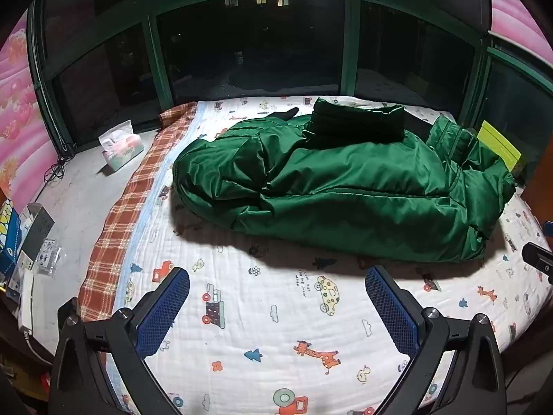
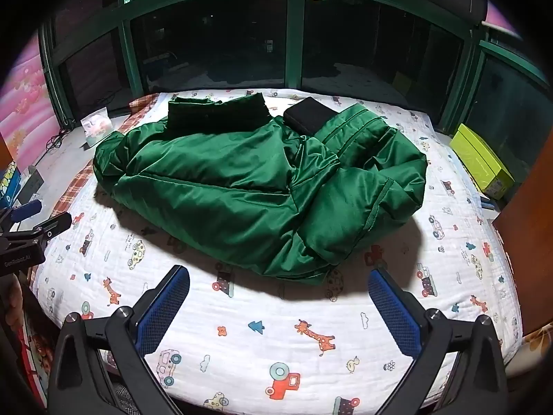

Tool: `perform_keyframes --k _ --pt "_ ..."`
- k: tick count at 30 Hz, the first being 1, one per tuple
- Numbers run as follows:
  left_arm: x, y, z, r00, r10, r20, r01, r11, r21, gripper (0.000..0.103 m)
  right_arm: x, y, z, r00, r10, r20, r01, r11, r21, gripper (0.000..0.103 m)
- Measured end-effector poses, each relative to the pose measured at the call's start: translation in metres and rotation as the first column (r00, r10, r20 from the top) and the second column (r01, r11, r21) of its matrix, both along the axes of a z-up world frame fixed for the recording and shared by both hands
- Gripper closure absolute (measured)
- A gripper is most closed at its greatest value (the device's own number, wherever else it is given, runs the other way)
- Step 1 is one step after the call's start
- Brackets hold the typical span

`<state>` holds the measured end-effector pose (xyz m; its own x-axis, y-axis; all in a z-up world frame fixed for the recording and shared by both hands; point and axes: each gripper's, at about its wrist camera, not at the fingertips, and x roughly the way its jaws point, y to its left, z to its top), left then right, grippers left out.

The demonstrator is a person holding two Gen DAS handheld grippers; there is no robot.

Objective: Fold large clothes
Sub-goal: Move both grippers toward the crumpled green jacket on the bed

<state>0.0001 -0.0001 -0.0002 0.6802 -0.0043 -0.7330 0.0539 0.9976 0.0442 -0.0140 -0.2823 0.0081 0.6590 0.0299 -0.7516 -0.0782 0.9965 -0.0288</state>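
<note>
A large shiny green padded jacket (image 1: 345, 186) lies crumpled across the middle of the bed; it also shows in the right wrist view (image 2: 249, 186). A smaller folded dark green garment (image 1: 357, 117) rests at its far side, also in the right wrist view (image 2: 217, 112). My left gripper (image 1: 276, 287) is open and empty, hovering over the printed sheet in front of the jacket. My right gripper (image 2: 278, 285) is open and empty too, near the jacket's front hem. Each gripper's body shows at the edge of the other's view.
The bed has a white cartoon-print sheet (image 2: 311, 346) and an orange plaid blanket strip (image 1: 138, 200) on the left. A tissue pack (image 1: 121, 148) and boxes (image 1: 24, 235) lie left. A black folded item (image 2: 309, 114) and yellow-green boxes (image 2: 480, 159) are on the right. Dark windows stand behind.
</note>
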Motion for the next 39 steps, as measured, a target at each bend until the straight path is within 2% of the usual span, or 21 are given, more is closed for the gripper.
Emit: perform_keyframes --k 5,10,39 --pt "-0.002 -0.009 -0.005 0.999 -0.006 -0.037 0.007 1.000 0.008 0.000 -0.002 0.009 0.001 1.000 0.006 -0.005 -0.006 1.000 -0.022 0.000" --pt "0.003 -0.003 -0.010 0.997 -0.007 -0.071 0.004 0.999 -0.038 0.000 -0.001 0.005 -0.001 1.000 0.011 -0.007 -0.011 1.000 -0.009 0.000" --pt "0.010 -0.006 -0.015 0.995 -0.003 -0.096 0.006 0.999 0.033 0.000 0.004 0.011 -0.011 0.999 0.034 -0.024 -0.034 0.999 0.004 0.000"
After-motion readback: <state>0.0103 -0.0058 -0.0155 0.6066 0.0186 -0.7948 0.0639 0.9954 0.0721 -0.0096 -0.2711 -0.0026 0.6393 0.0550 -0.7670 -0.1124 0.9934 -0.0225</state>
